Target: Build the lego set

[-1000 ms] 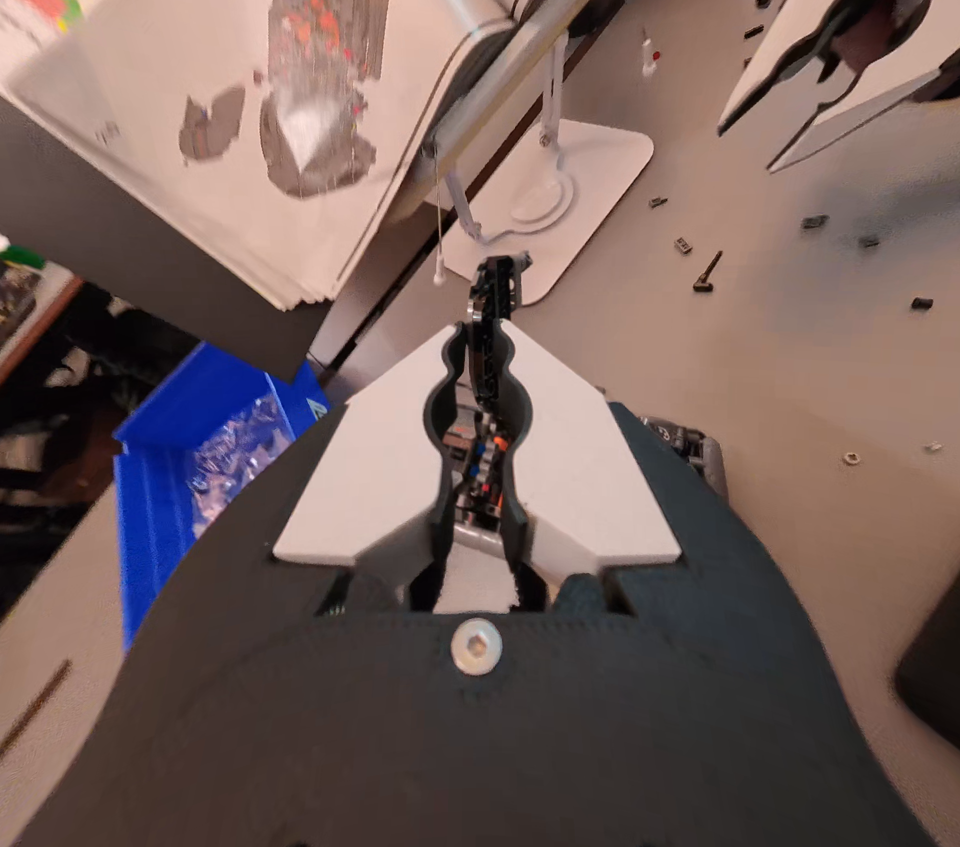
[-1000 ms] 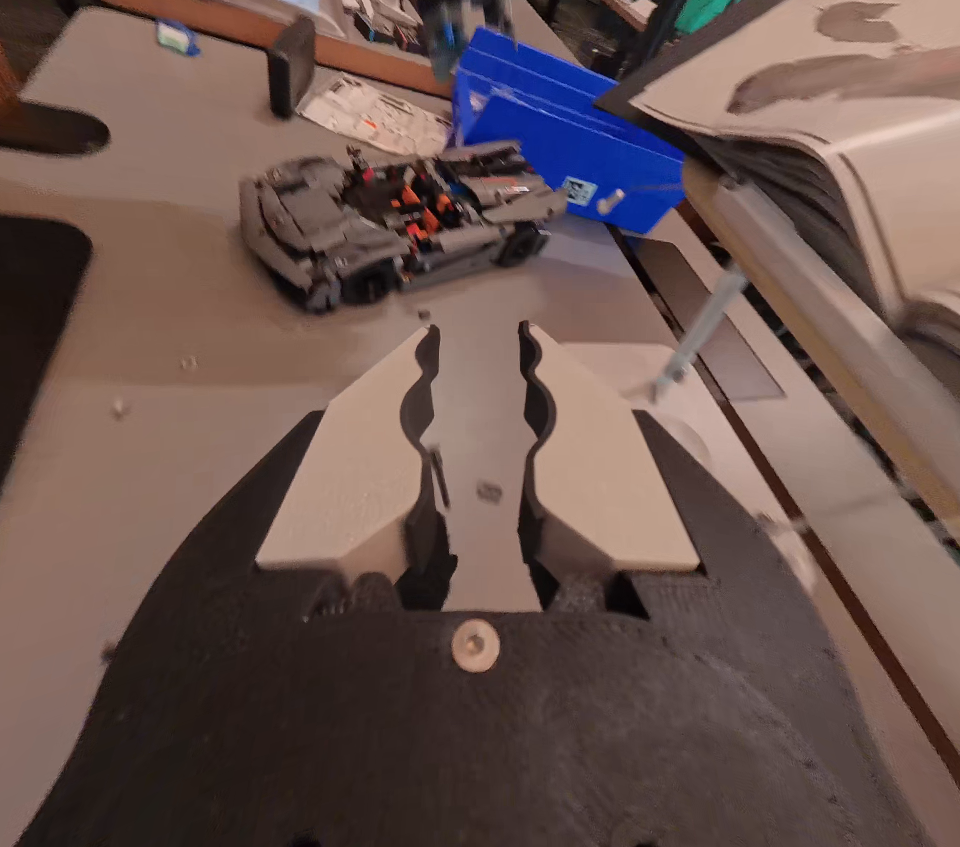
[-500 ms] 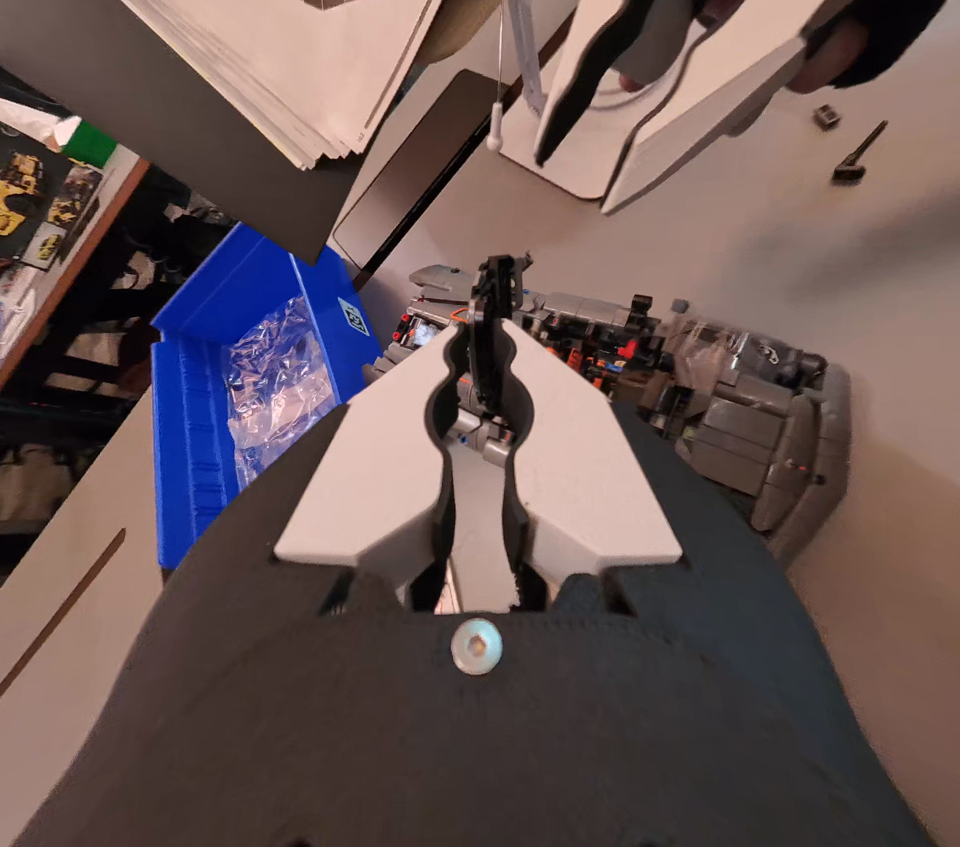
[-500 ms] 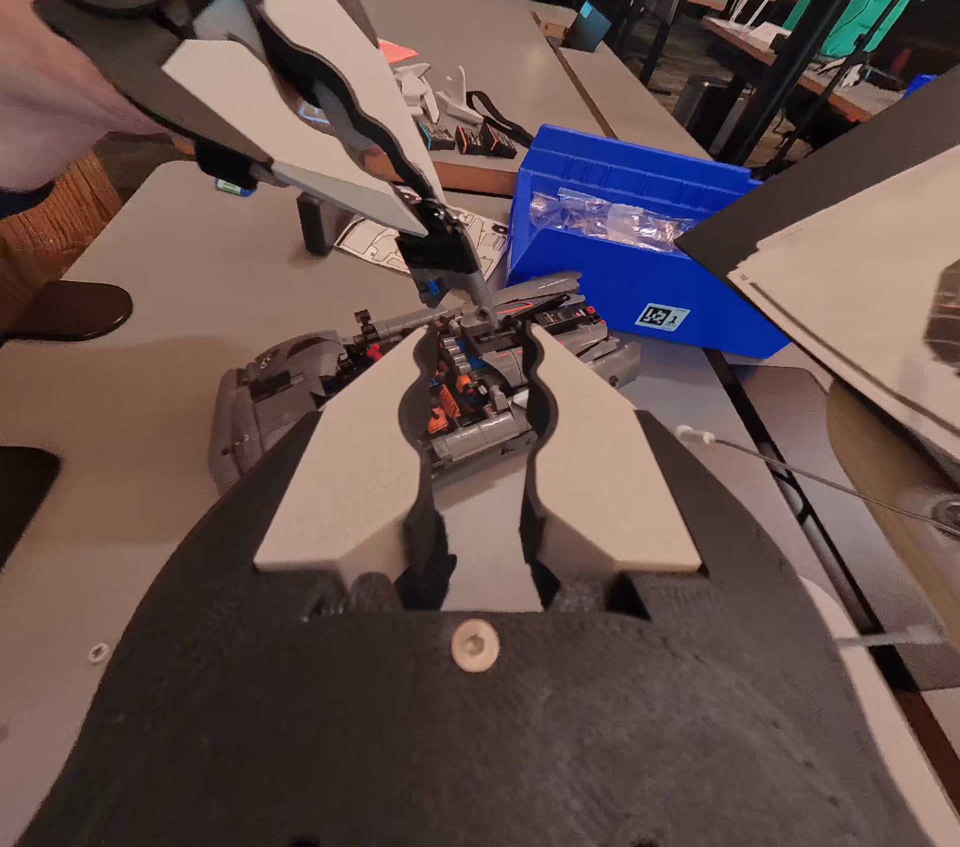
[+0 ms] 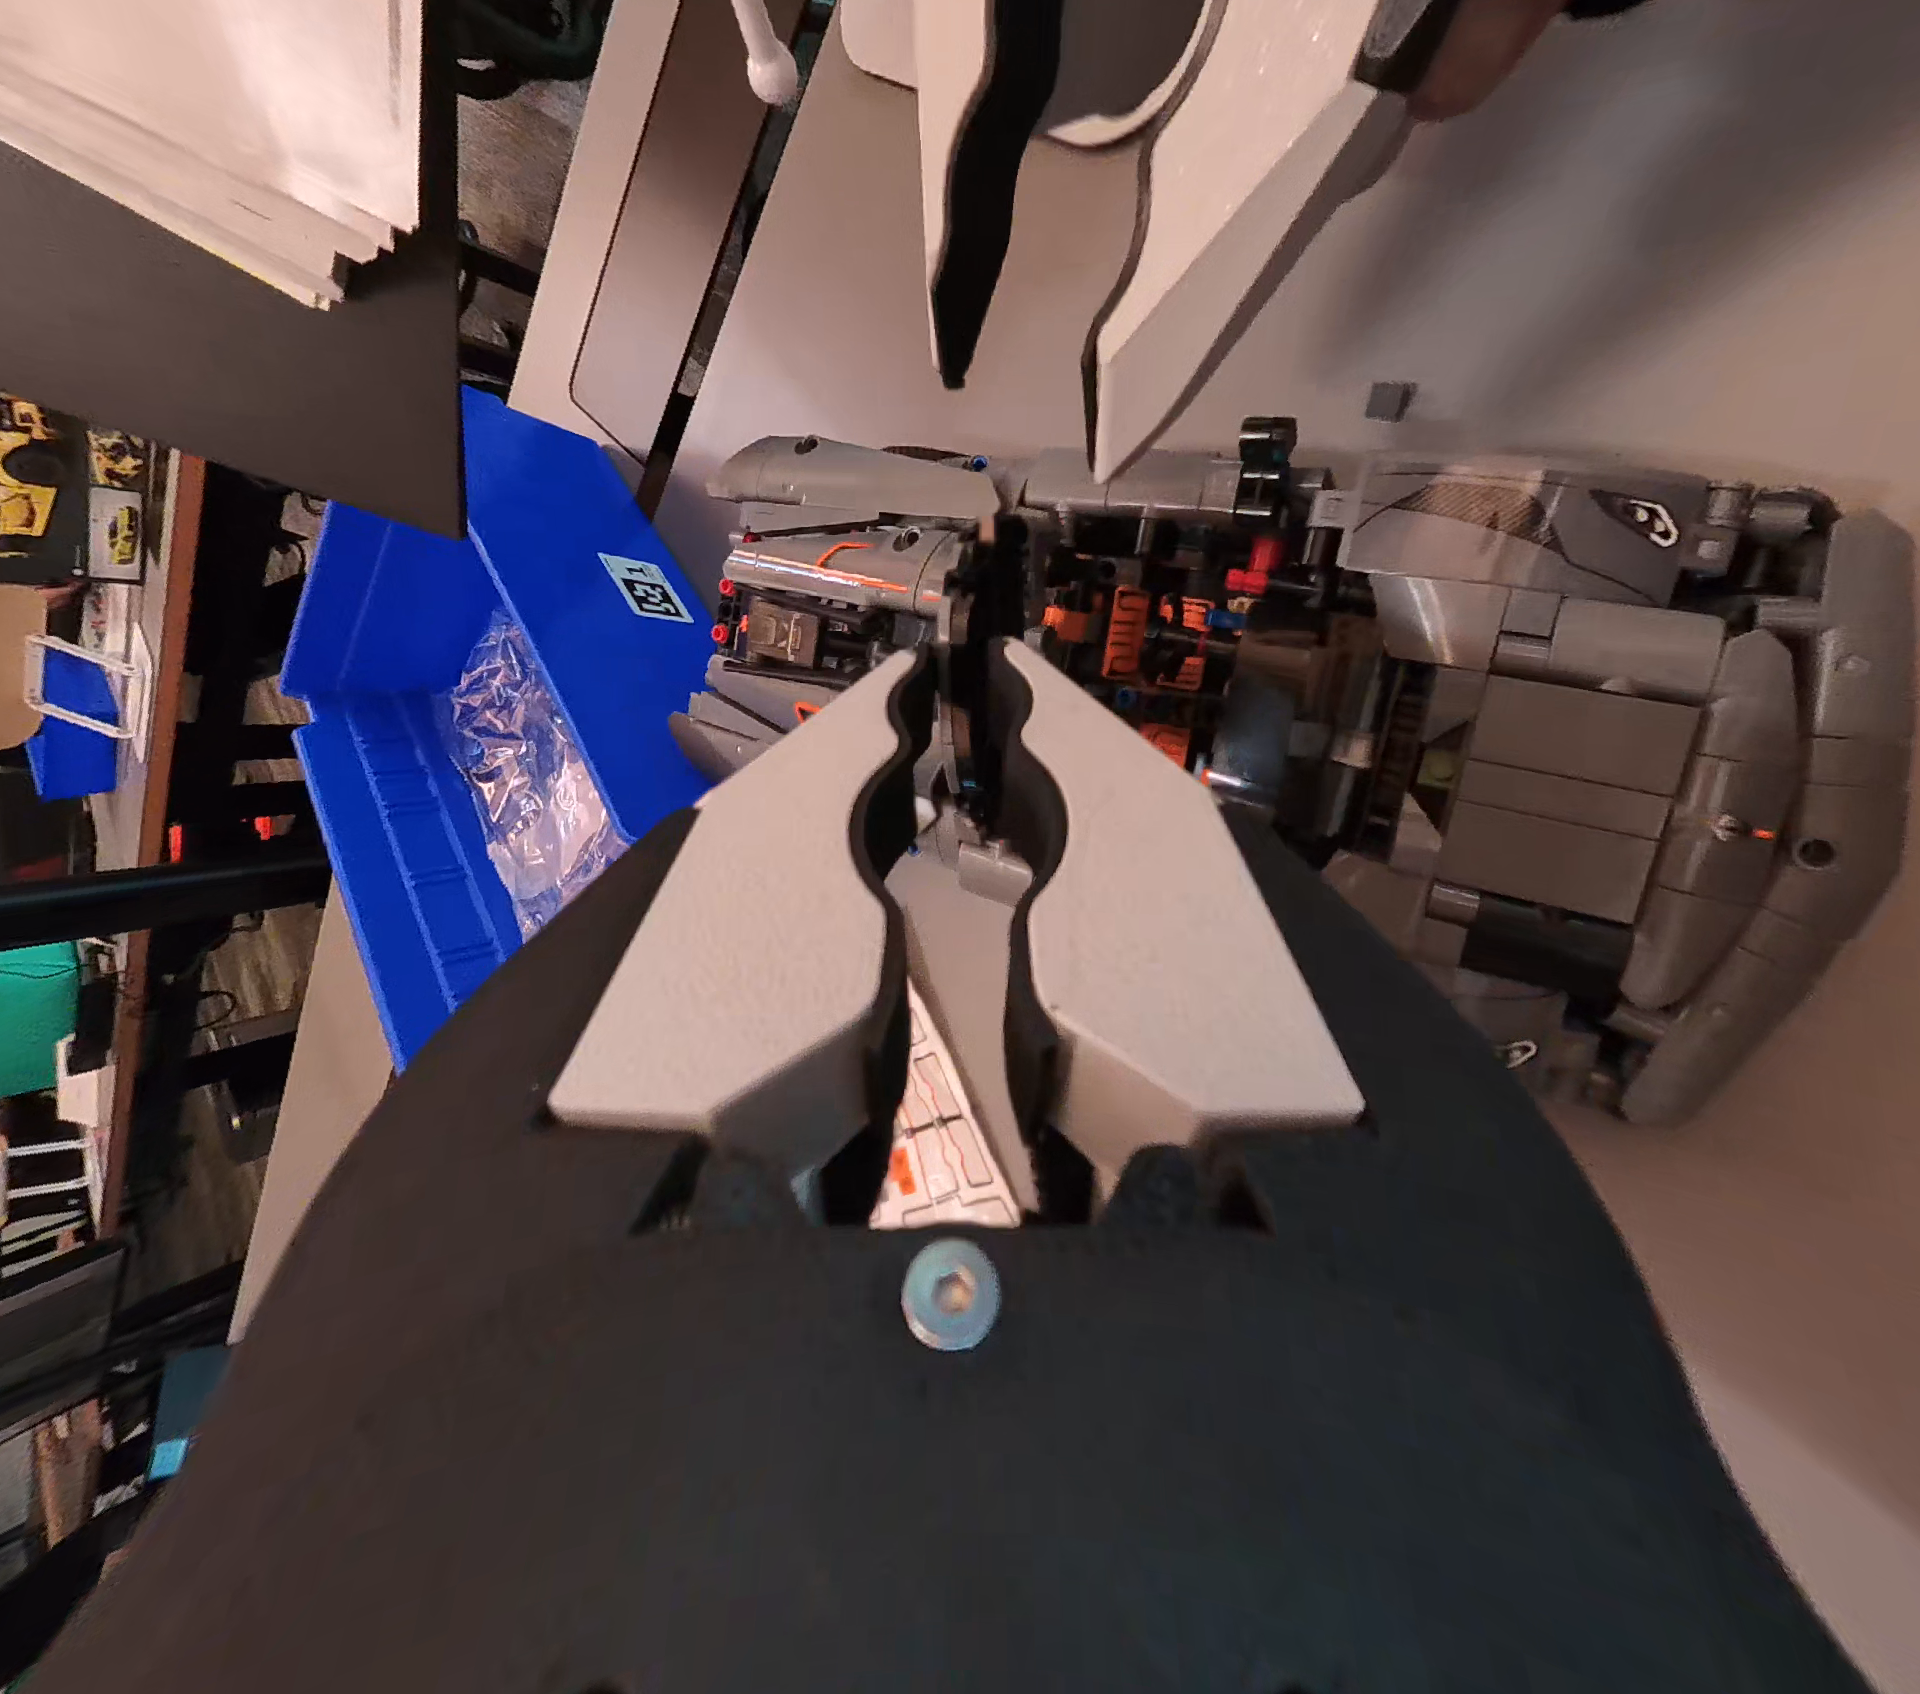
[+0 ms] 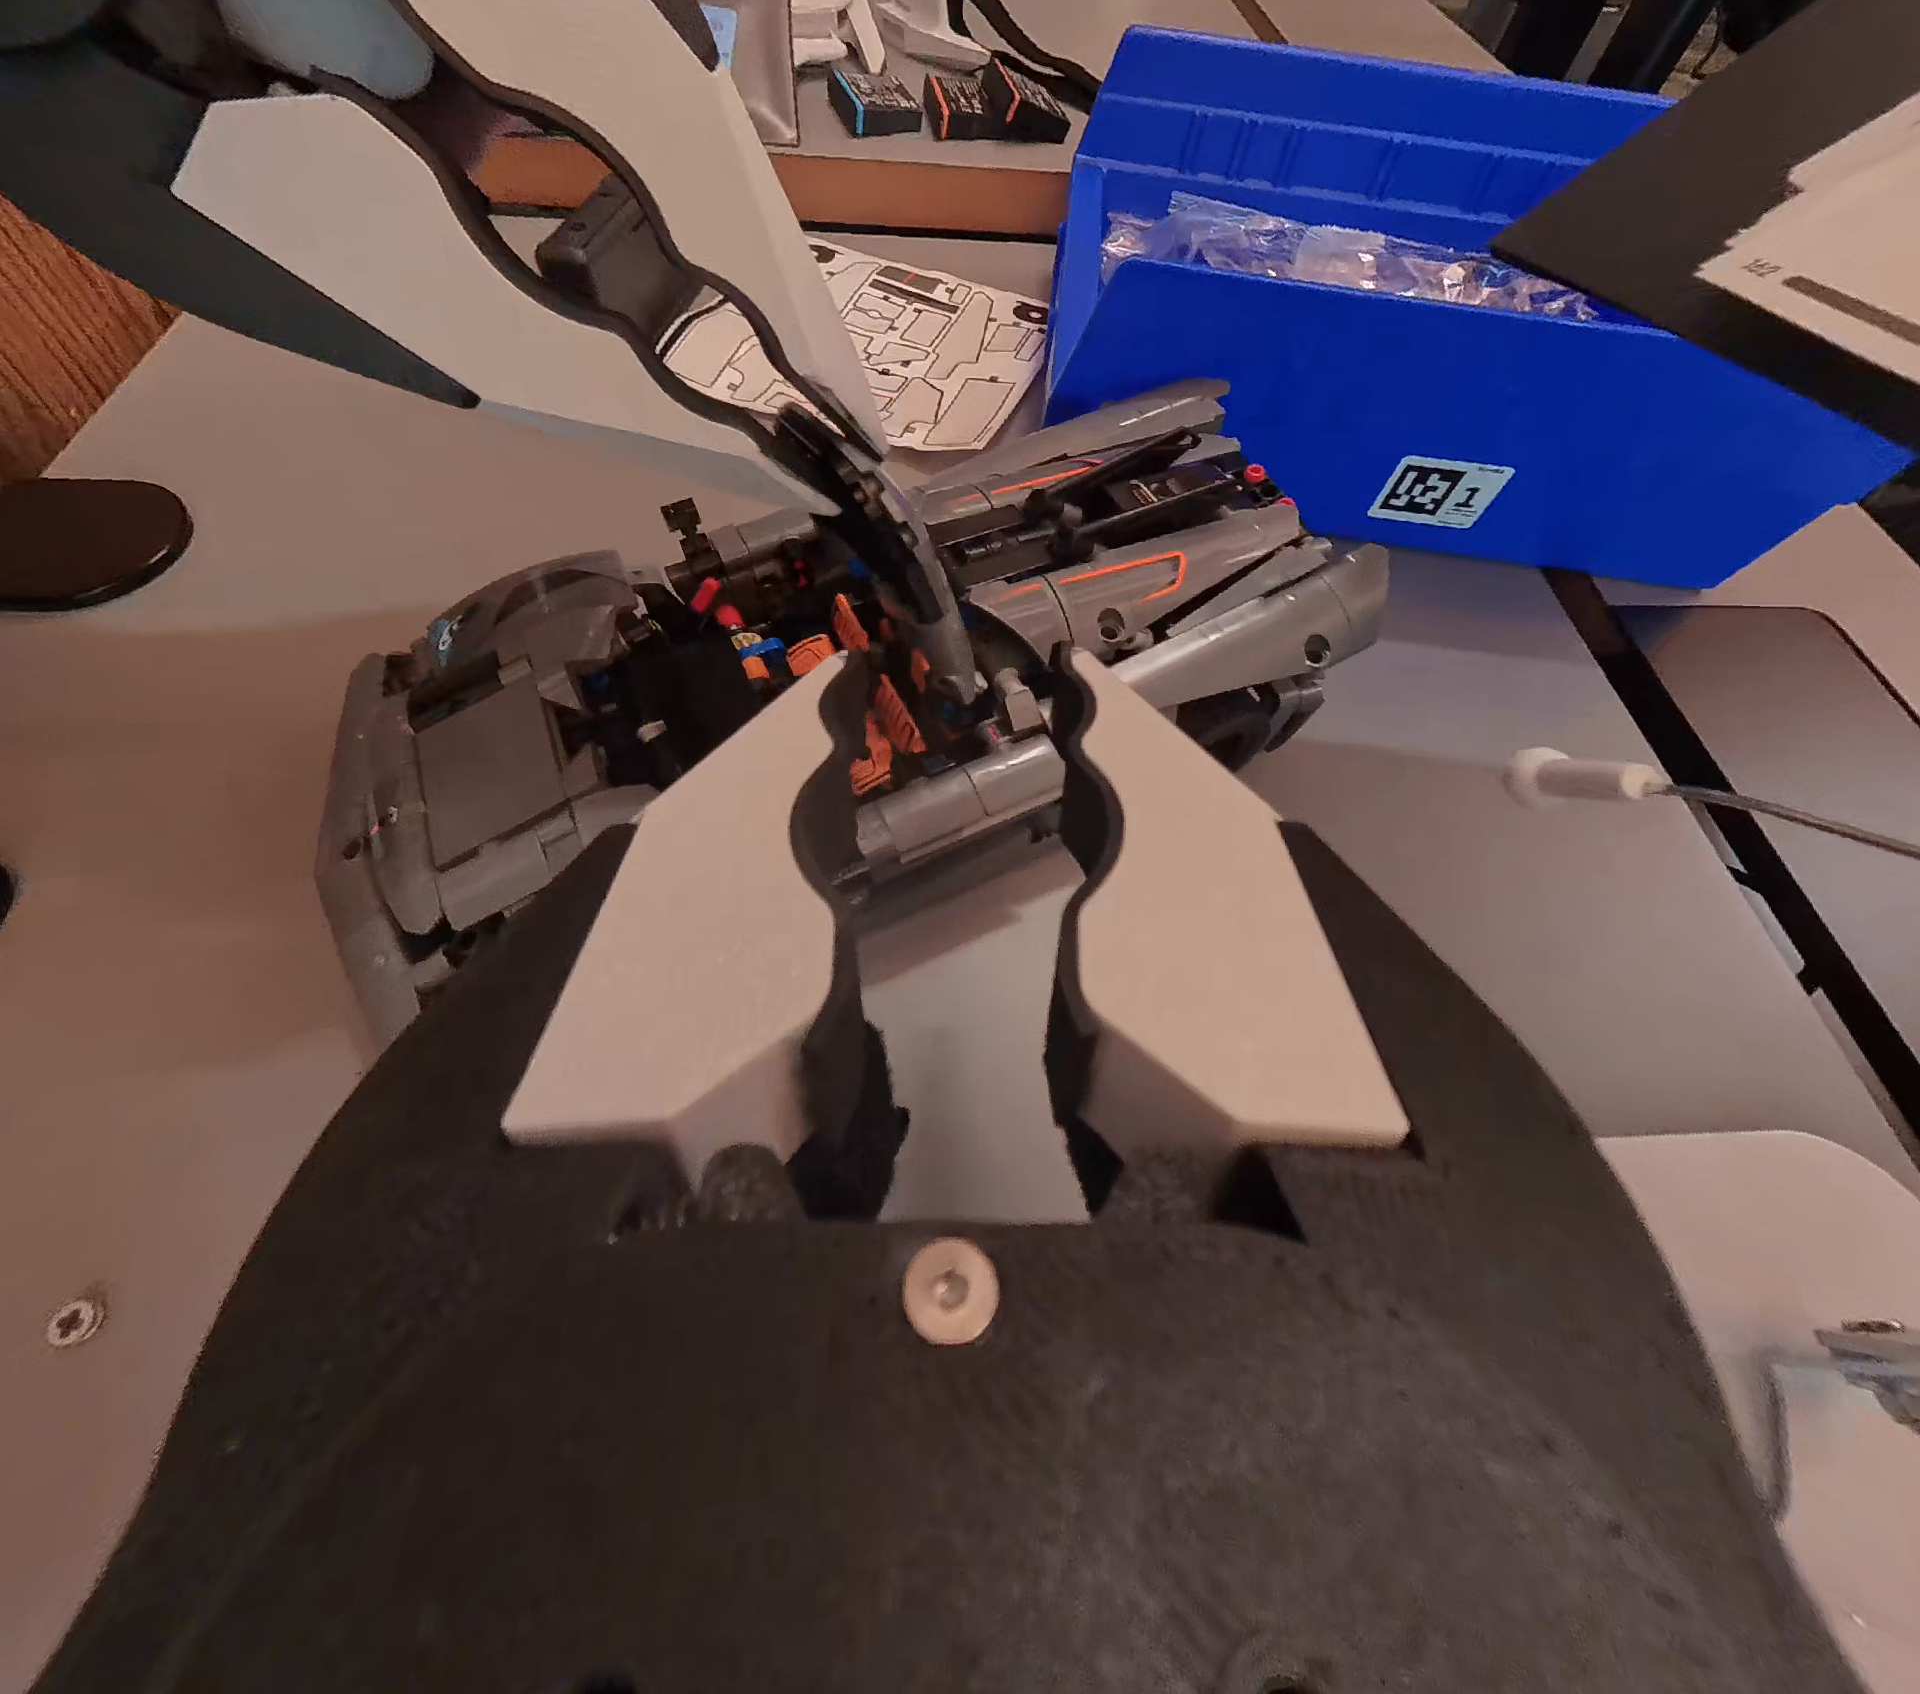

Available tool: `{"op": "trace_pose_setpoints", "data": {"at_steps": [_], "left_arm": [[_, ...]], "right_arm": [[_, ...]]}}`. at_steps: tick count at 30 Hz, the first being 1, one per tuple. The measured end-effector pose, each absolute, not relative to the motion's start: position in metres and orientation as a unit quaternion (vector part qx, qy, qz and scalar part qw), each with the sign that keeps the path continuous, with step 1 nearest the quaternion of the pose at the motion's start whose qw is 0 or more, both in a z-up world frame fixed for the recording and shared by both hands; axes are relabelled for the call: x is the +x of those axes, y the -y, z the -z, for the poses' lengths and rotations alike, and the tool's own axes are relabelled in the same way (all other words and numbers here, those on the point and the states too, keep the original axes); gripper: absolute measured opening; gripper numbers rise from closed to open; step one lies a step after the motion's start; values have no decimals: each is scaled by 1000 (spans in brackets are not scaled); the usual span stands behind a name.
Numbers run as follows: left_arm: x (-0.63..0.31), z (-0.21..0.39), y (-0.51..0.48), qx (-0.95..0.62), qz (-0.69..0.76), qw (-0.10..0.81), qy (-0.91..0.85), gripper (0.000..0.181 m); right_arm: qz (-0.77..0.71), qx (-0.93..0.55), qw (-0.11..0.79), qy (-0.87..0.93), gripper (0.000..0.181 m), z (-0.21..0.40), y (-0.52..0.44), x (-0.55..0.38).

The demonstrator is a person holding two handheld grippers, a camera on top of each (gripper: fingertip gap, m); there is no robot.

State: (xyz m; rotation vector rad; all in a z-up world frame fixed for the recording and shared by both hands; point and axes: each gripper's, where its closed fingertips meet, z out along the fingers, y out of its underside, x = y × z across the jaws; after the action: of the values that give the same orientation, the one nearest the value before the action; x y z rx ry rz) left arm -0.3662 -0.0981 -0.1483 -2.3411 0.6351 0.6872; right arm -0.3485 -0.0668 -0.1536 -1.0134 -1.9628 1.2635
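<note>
Gripped a thin black lego piece (image 5: pixel 975 699) in the left tool (image 5: pixel 961 657), with the jaws pinched narrow around it. Held that piece tip-down over the open middle of the grey lego car (image 6: pixel 488 771), right by the orange and black bits inside. Could not tell if the piece touched the car or only came very close.

Kept the right tool (image 6: pixel 956 668) partly open, with a gap between its jaws and nothing in them. Pointed it at the near side of the car, with its tips just above the car's grey edge. Faced the left tool from across the car, with the tips of the two tools close but apart.

Saw the car flat on the grey tabletop (image 6: pixel 208 449), its roof open and its insides showing. Saw a blue bin (image 6: pixel 1351 397) just behind the car, with clear plastic bags (image 5: pixel 520 761) in it and a small sticker on its front. Saw a white sticker sheet (image 6: pixel 935 335) lying flat beside the bin, behind the car. Saw a thick paper booklet (image 5: pixel 208 34) propped up above the bin.
</note>
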Motion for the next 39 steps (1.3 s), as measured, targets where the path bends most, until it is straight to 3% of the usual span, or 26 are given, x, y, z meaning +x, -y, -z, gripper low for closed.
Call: {"op": "trace_pose_setpoints", "data": {"at_steps": [12,17,24,27,34,39], "left_arm": [[-347,141,105,-870,-269,315,-267,8],[-338,128,103,-850,-296,335,-281,8],[-337,118,110,-844,-288,373,-258,8],[-349,116,122,-861,-277,374,-204,22],[-348,116,126,-856,-230,431,-168,32],[-340,119,118,-847,-225,446,-181,14]], "right_arm": [[-485,-339,313,743,30,145,90,-347],[-480,-286,350,751,10,136,98,-341],[-485,-269,365,747,9,126,101,-337],[-513,-277,352,732,9,121,98,-336],[-565,-272,318,711,9,108,96,-328],[-583,-269,300,705,9,107,98,-326]]}}
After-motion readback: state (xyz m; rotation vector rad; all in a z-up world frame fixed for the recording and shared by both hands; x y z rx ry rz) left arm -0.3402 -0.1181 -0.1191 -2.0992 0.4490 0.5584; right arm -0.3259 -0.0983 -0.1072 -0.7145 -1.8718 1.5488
